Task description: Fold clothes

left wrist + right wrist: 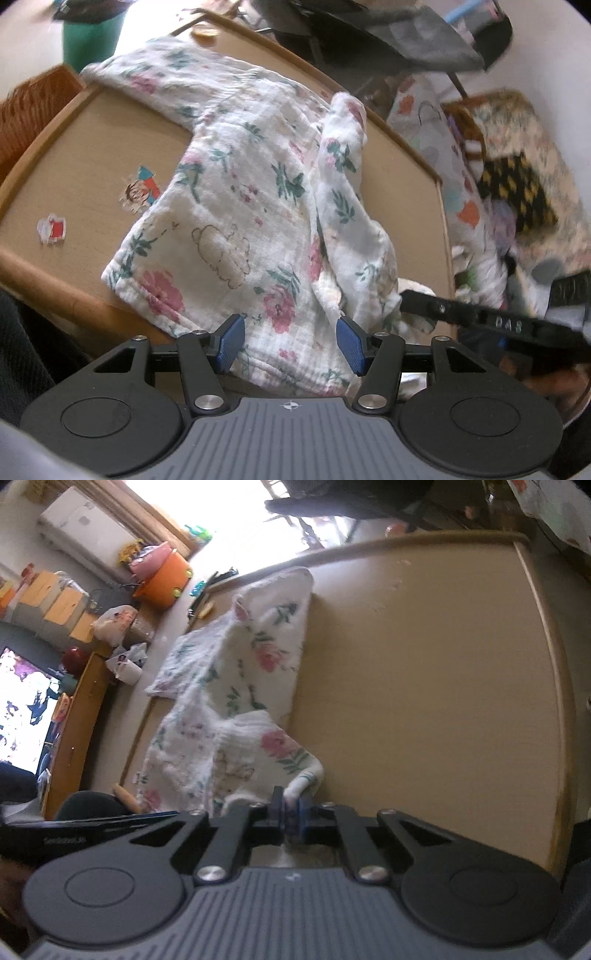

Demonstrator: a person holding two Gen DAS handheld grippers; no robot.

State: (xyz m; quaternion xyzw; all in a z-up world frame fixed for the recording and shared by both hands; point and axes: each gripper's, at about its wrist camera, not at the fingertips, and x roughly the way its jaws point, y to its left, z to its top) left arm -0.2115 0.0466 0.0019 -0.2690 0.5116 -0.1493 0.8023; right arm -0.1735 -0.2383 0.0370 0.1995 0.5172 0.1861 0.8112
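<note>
Floral garment (236, 206) on counter (85, 155); right gripper (291, 812), lettered "DAS", clenched on its hem; left gripper (291, 341) released above it.

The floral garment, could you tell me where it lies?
The floral garment lies spread on the wooden table, right of two stickers.

My worktop (443, 672) is pale wood with a raised rim, and two cartoon stickers (142, 188) sit near its left edge. Beyond its far edge a bright window (236, 513) floods in daylight between tan curtains (147, 520). A white air conditioner (85, 531) stands by the wall, an orange pot (162, 579) beside it, and a lit screen (26, 709) glows over a wooden cabinet (81, 716).
</note>
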